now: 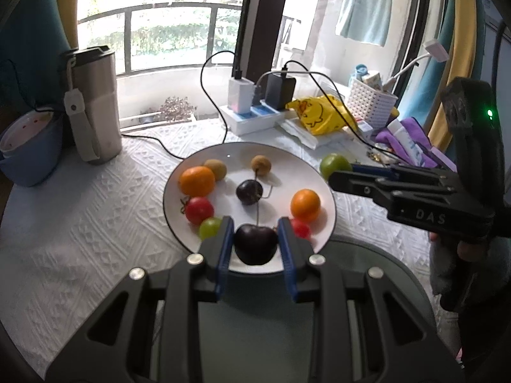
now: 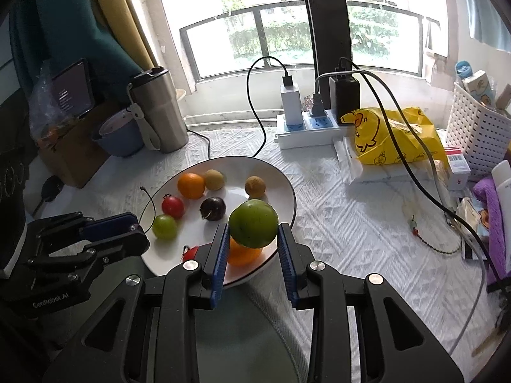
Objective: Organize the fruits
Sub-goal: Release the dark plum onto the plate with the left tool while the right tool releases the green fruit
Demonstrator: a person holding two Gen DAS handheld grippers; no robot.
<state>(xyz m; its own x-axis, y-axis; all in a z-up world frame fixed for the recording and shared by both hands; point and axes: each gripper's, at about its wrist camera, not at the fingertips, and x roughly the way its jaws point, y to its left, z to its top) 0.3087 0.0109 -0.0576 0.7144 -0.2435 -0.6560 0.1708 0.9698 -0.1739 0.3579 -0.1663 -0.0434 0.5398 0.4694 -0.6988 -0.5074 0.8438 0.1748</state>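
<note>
Left hand-held gripper (image 1: 255,239) is clenched on a dark cherry (image 1: 255,244), blue pads pinching it from both sides, right over the near rim of the plate (image 1: 329,198). Right hand-held gripper (image 2: 254,239) is clamped on a green fruit (image 2: 253,223), carried above the plate's near edge; seen from the left, it sits off to the right, beyond the rim.

Just past the left gripper's tips, a green grape (image 1: 209,227) on one side and a small red tomato (image 1: 301,228) on the other. Further out on the plate: a bigger tomato (image 1: 198,210), two oranges (image 1: 196,180) (image 1: 305,205), a second cherry (image 1: 249,192) in the middle, and two brownish fruits (image 1: 216,169) (image 1: 261,165) at the far side.

So, well along by my reckoning: eight pieces already lie on the plate, and the two in the grippers look like the last, with no other loose fruit in view on the tabletop (image 1: 80,223). What's left is setting both down.

Beyond that, a steel tumbler (image 1: 92,102), a blue bowl (image 1: 28,159) whose contents I can't make out, and a white basket (image 1: 370,102) of odds and ends.
</note>
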